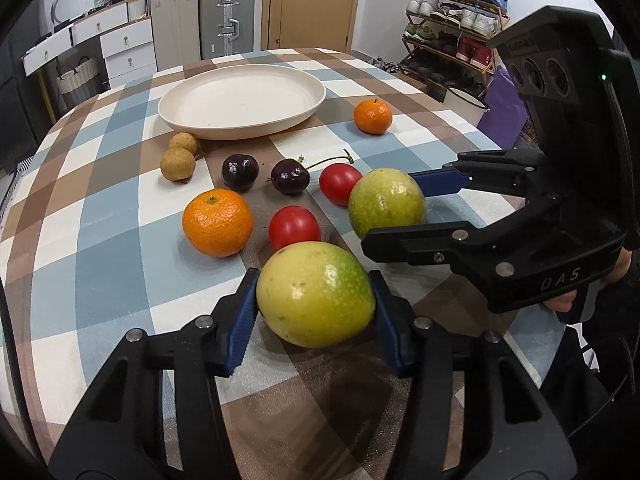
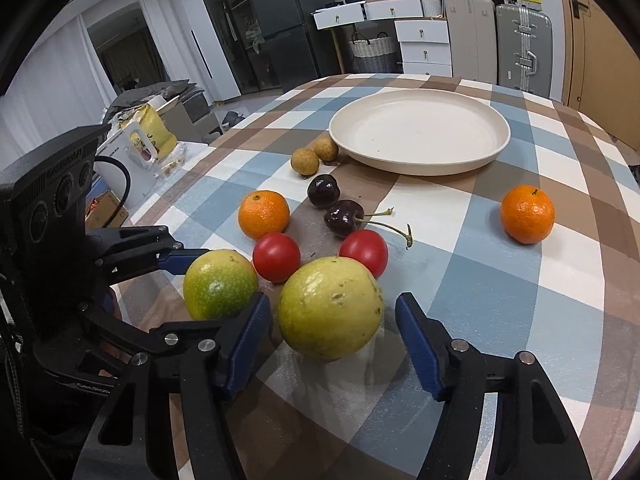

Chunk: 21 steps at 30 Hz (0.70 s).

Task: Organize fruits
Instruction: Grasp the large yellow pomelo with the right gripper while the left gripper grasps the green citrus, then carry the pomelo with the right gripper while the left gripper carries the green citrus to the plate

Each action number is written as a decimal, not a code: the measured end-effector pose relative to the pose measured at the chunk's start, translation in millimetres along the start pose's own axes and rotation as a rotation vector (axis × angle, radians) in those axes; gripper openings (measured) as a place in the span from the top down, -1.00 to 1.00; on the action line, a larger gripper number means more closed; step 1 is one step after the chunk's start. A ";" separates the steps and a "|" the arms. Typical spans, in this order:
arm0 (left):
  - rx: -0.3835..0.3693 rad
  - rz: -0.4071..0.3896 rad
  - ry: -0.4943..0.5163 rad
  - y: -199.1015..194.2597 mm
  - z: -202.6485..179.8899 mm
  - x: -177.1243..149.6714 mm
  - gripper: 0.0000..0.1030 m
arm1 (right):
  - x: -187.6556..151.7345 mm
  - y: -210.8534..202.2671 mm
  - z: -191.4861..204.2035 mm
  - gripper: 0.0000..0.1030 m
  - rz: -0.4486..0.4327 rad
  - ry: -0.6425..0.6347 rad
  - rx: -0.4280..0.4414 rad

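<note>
While both hands are working low over the checked tablecloth (image 1: pixel 100 264), each gripper is straddling its own yellow-green fruit. The left gripper (image 1: pixel 316 304) is pinching the nearer fruit (image 1: pixel 316 294), both blue pads (image 1: pixel 244 320) touching its sides, so it is lying straight ahead between the fingers. The right gripper (image 2: pixel 334 320) is bracketing the other fruit (image 2: pixel 330 307): its left pad is lying against the skin or just beside it, and its right pad is standing apart, so it is not gripping yet. Both fruits are nearly round, with no long axis to line up and no clear pointing direction. The empty plate (image 2: pixel 420 164) is sitting beyond the tomatoes (image 2: pixel 276 257), cherries (image 2: pixel 343 218) and tangerines (image 2: pixel 263 214), further ahead for both hands; carrying the fruits there looks like the likely next move.
</note>
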<state>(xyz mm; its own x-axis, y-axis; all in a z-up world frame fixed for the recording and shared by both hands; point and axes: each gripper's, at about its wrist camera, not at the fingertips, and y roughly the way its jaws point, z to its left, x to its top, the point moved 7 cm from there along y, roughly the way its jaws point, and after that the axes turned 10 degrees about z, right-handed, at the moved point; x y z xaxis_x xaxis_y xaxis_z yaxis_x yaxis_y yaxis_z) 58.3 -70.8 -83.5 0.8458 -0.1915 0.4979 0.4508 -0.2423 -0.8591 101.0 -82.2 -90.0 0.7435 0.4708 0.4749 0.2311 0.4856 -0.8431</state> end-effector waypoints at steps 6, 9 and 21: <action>0.001 -0.029 -0.020 -11.4 6.4 2.1 0.03 | -2.7 0.5 2.0 -0.11 0.000 0.007 0.013; 0.008 -0.049 -0.038 -17.3 11.5 3.9 0.03 | -4.4 0.8 1.3 -0.02 -0.002 0.007 0.003; 0.026 -0.152 -0.108 -40.7 20.7 15.4 0.03 | -4.2 -14.8 -1.7 -0.01 -0.062 0.028 0.027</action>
<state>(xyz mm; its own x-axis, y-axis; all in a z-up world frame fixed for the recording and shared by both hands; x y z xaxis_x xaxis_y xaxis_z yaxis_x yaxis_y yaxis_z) 58.9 -44.2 -43.4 0.7924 -0.0513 0.6079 0.5818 -0.2362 -0.7783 95.5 -92.7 -79.9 0.7456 0.4187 0.5185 0.2604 0.5332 -0.8049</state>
